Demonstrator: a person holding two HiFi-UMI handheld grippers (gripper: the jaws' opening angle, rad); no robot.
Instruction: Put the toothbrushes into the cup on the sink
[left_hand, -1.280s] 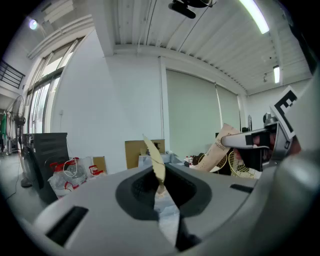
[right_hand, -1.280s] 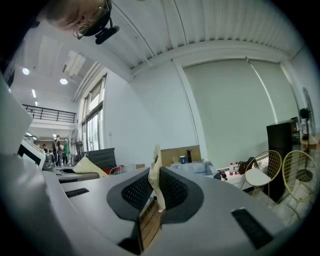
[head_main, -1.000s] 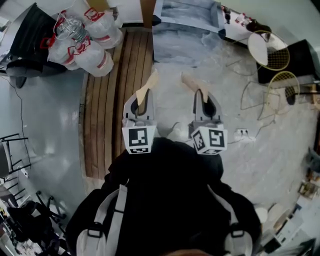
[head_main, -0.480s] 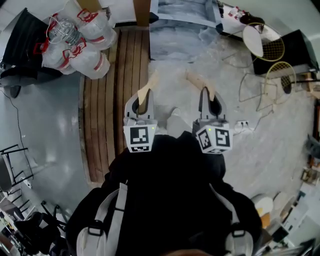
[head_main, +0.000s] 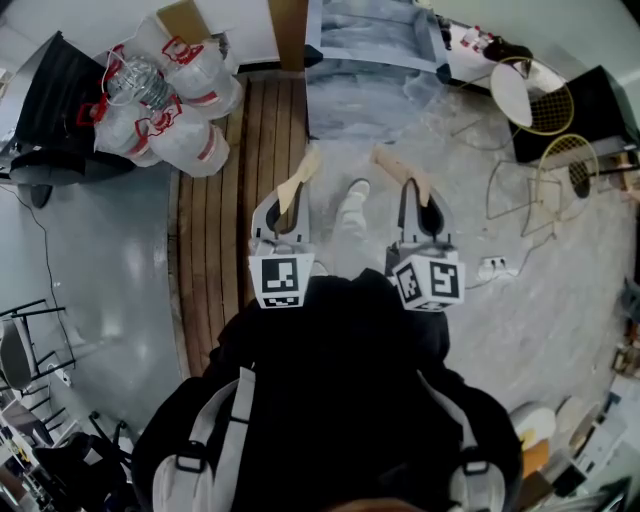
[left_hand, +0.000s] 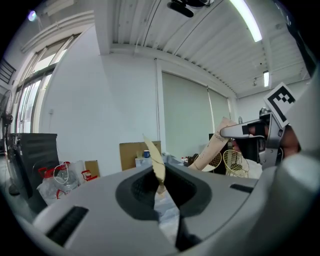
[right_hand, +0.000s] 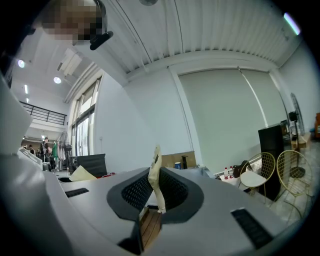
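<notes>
One toothbrush (head_main: 299, 177) is clamped in the jaws of the left gripper (head_main: 286, 208), a second toothbrush (head_main: 400, 170) likewise in the right gripper (head_main: 418, 205), both pointed toward 12 o'clock; no cup is seen, so placing is judged undone.

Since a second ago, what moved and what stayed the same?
The person's shoe stepped forward, going up the head view between the grippers, and the floor slid a little: the person is walking. Nothing was grabbed or dropped. The left gripper stays shut on the left tan packet, the right gripper on the right tan packet.
</notes>
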